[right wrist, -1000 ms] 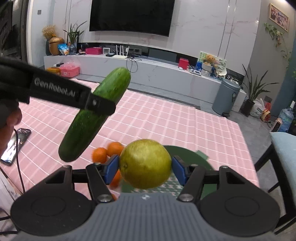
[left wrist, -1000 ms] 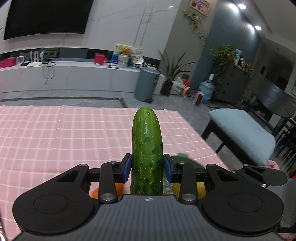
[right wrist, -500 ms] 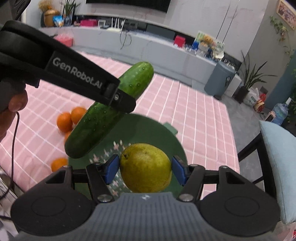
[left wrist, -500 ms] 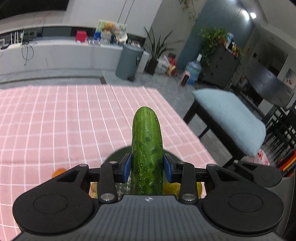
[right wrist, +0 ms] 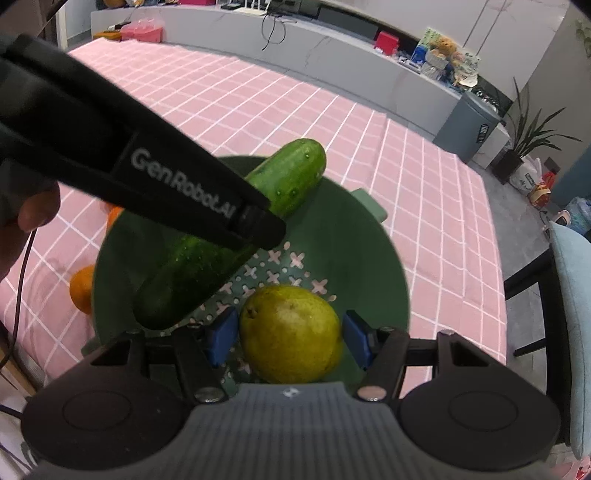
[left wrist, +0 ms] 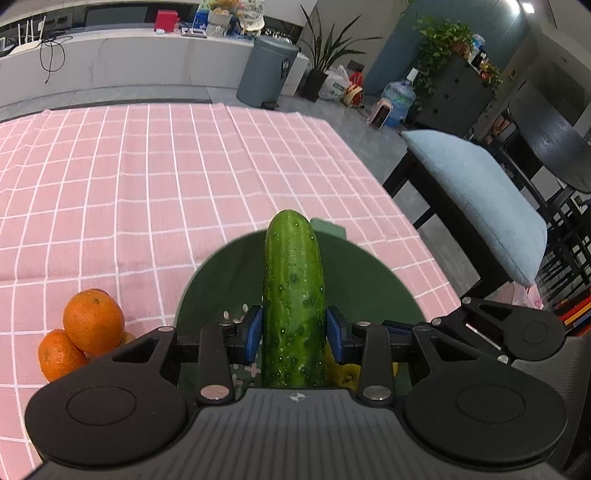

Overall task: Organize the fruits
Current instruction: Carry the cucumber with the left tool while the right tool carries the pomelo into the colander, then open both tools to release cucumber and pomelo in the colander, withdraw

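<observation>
Cucumber, long bumpy dark green (left wrist: 293, 295), is clamped in my left gripper (left wrist: 294, 332) over the round green plastic colander (left wrist: 369, 269); glossy oranges (left wrist: 92, 321) sit left. Right view: right gripper (right wrist: 288, 338) grips a yellow-green pear (right wrist: 290, 332) above the colander's perforated floor.

The room is dim, with small bright ceiling lamps (left wrist: 524, 6) far off to the right. Both pictures bend round at the edges, with dark corners. Far things look fuzzy.
</observation>
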Demonstrator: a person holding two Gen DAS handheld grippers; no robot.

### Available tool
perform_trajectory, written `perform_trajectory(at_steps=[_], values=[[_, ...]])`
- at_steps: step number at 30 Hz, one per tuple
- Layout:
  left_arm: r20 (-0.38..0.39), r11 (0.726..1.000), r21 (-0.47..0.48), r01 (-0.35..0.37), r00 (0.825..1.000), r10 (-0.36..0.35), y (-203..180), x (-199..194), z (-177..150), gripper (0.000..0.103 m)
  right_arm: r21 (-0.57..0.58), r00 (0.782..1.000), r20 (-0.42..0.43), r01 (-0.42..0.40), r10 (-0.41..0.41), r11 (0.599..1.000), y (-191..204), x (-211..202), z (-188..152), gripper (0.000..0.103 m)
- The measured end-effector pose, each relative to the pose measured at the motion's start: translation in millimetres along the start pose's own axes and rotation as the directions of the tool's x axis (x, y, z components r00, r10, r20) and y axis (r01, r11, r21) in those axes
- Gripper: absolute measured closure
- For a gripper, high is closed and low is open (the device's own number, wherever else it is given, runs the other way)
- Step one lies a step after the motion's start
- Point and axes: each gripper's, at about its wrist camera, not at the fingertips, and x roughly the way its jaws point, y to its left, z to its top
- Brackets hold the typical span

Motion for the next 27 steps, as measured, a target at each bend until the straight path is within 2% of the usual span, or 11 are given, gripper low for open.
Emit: perform_trajectory(at_steps=[6,12,16,18,20,22,27], values=[[-0.054,1.000,0.019,-0.021,0.998,0.022,-0.6,8.7,-5.1,0.062,-0.013,0.999,-0.029,-0.015,0.015,1.000,1.9,11.1,-0.7,0.044],[-0.065,0.995,0.080,-0.059,0.996,0.064,-6.3,10.1,-9.6,0.062,-0.010,0.999,-0.027,-0.024,0.024,1.000,-1.5,13.0,0.5,0.044],[-0.073,0.996,0.065,-0.068,0.995,0.073,-3.5,10.4,-6.6,0.062,-0.013,0.999,-0.031,-0.021,0.021,1.000,-0.8,11.5,0.5,0.044],[-0.080,0.995,0.057,-0.080,0.993,0.084,-3.2,11.3,-3.0,0.061,-0.023,1.000,-0.015,-0.008,0.007,1.000,2.7,6.4,-1.0,0.038],[-0.071,0.995,0.062,-0.073,0.994,0.077,-4.1,6.8,-2.0,0.059,-0.024,1.000,-0.003,0.001,-0.001,1.000,2.8,2.1,-0.5,0.033],[-0.058,0.995,0.071,-0.068,0.996,0.072,-6.9,1.2,0.2,0.052,-0.026,1.000,0.008,0.009,-0.009,1.000,3.3,-3.1,0.2,0.033],[-0.011,0.992,0.102,-0.069,0.997,0.071,-13.9,-20.2,1.2,0.049,-0.051,0.997,0.044,0.067,-0.064,0.996,13.0,-21.6,0.5,0.027]])
